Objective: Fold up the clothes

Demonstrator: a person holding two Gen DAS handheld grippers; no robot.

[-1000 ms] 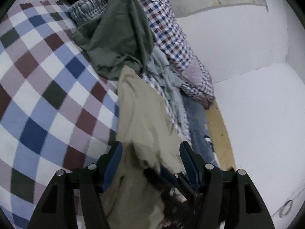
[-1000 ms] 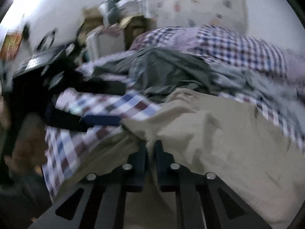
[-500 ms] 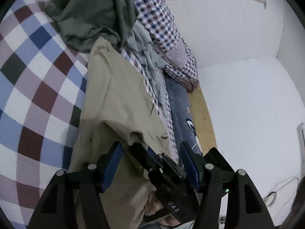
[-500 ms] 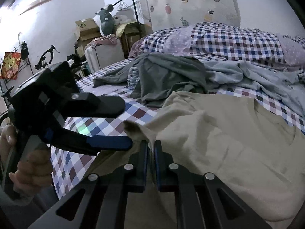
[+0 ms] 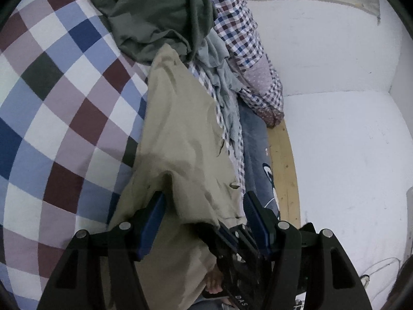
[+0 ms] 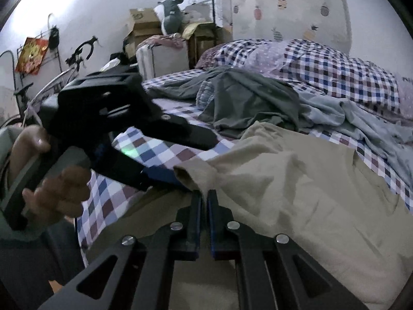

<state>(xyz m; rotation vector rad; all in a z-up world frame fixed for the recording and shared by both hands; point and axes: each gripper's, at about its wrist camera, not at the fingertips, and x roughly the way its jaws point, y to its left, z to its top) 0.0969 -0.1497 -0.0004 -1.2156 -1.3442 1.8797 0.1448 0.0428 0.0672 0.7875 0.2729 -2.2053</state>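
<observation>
The beige matt cloth garment (image 5: pixel 180 134) lies creased, centre frame, over a smooth checked blue, maroon and white cloth bedsheet (image 5: pixel 59 108) at left. Bare pale wood bed rail (image 5: pixel 284 165) at right looks smooth, unvarnished.

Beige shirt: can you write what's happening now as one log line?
step: fold | right gripper: shut on beige shirt | left gripper: open beside its edge | bed: more clothes piled

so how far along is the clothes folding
Early. Nothing looks folded yet. In hand: the right hand-held gripper is shut on an edge of the beige garment, spread on the checked bedsheet; the left hand-held gripper is open over it. Left: the crumpled green garment and grey-blue garment.
</observation>
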